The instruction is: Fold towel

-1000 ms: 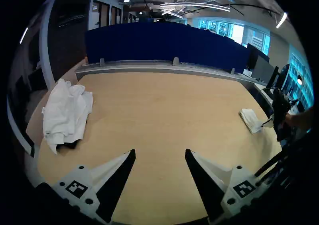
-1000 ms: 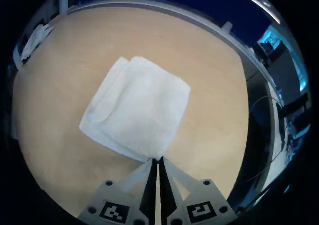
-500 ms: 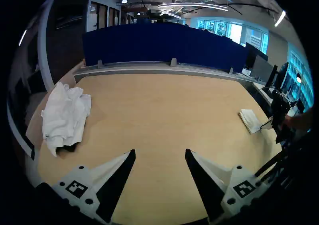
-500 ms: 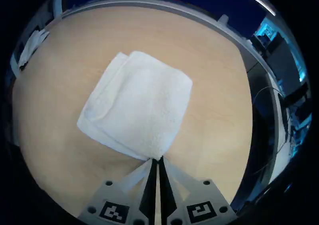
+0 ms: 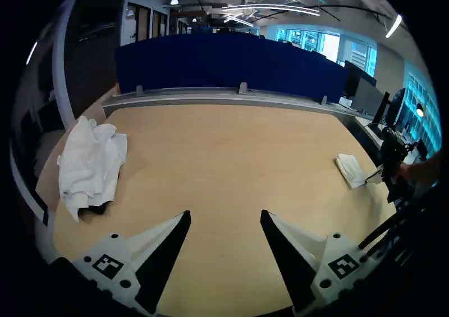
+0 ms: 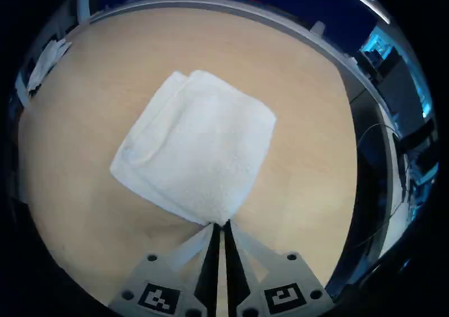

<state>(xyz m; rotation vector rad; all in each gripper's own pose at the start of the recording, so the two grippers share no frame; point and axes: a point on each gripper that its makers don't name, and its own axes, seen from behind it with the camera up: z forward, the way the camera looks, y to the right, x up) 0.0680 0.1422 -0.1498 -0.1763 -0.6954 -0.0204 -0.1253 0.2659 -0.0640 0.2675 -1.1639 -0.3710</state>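
Setting: a pale wooden table (image 5: 224, 143) with a blue divider (image 5: 224, 61) along its far edge and a dark monitor (image 5: 367, 95) beyond its right end.

Left gripper: the left gripper (image 5: 224, 211) hovers over bare table near the front edge. Its two fingers are spread wide and hold nothing.

Right gripper: the right gripper (image 6: 222, 224) has its fingers squeezed almost together, with the nearest corner of the folded towel (image 6: 193, 148) pinched between the tips.

Towel, place: in the right gripper view it lies flat on the table, just ahead of the fingertips. In the left gripper view it sits near the table's right end (image 5: 351, 170), with a hand (image 5: 422, 171) just past it.

Towel, direction: it is turned like a diamond. One corner points straight at the right gripper and the opposite corner points away, up and to the left in that view.

Towel, long axis: it is close to square, so I cannot tell a clear long side. In the left gripper view it looks like a narrow strip running away from the camera.

Towel, edges: stacked layers show along its upper left side, with a soft crease near the left corner.

Other cloth: a crumpled heap of white towels (image 5: 90, 162) lies at the table's left edge, well apart from the folded one. It also shows far off in the right gripper view (image 6: 47, 59).
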